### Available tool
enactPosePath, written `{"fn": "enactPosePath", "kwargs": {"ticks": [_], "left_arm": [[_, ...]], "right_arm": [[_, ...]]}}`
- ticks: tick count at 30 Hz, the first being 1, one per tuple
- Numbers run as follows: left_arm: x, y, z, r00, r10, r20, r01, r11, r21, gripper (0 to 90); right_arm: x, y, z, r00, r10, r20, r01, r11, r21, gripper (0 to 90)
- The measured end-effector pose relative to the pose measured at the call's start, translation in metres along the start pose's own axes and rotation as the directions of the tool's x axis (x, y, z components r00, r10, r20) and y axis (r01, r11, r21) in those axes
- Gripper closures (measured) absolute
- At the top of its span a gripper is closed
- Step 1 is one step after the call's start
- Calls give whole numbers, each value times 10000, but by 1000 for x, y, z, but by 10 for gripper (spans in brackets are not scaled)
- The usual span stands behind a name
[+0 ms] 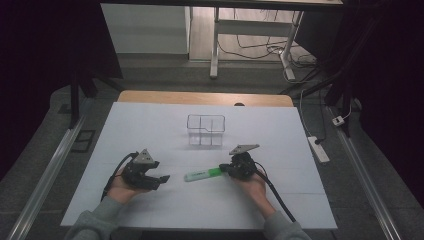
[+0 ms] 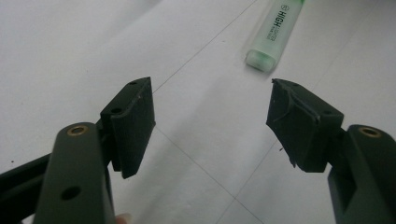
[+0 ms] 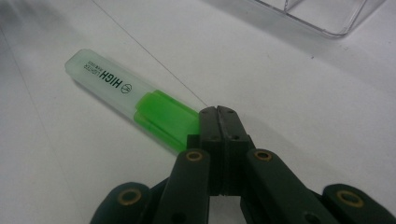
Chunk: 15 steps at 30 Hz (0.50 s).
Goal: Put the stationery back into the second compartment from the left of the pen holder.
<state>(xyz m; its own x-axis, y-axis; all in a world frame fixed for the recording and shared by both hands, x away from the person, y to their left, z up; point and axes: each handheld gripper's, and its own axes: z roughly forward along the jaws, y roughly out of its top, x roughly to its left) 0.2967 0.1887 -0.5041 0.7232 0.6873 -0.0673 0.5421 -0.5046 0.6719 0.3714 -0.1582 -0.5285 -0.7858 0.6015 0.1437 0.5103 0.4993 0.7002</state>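
On the white desk (image 1: 150,130) the green highlighter (image 3: 135,100) lies flat, right gripper (image 3: 218,122) jaws pressed together at its cap end, gripping nothing; left gripper (image 2: 210,121) wide open, empty. Best open before grasping mid-barrel.

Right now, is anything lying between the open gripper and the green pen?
No. Between the left gripper and the highlighter there's just bare white table, seen in the left gripper view.

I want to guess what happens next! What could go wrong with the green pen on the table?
The right gripper is shut, its tips against the highlighter cap end, not around it, so it might just push or spin the pen. The open left gripper stands apart and could not stop it.
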Motion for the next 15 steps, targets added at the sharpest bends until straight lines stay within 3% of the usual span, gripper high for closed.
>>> {"fn": "enactPosePath", "kwargs": {"ticks": [8, 11, 15], "left_arm": [[1, 0, 0, 10000, -54, 11, 54, 10000, -26, 319], [1, 0, -1, 10000, -18, -10, 18, 10000, -65, 319], [2, 0, -1, 10000, -15, -16, 15, 10000, -31, 319]], "right_arm": [[-6, -1, -17, 9997, 103, 207, -97, 9996, -276, 888], [-8, -4, -26, 9991, -218, 362, 227, 9994, -254, 888], [-11, -12, -40, 9983, -180, 557, 201, 9991, -370, 884]]}}
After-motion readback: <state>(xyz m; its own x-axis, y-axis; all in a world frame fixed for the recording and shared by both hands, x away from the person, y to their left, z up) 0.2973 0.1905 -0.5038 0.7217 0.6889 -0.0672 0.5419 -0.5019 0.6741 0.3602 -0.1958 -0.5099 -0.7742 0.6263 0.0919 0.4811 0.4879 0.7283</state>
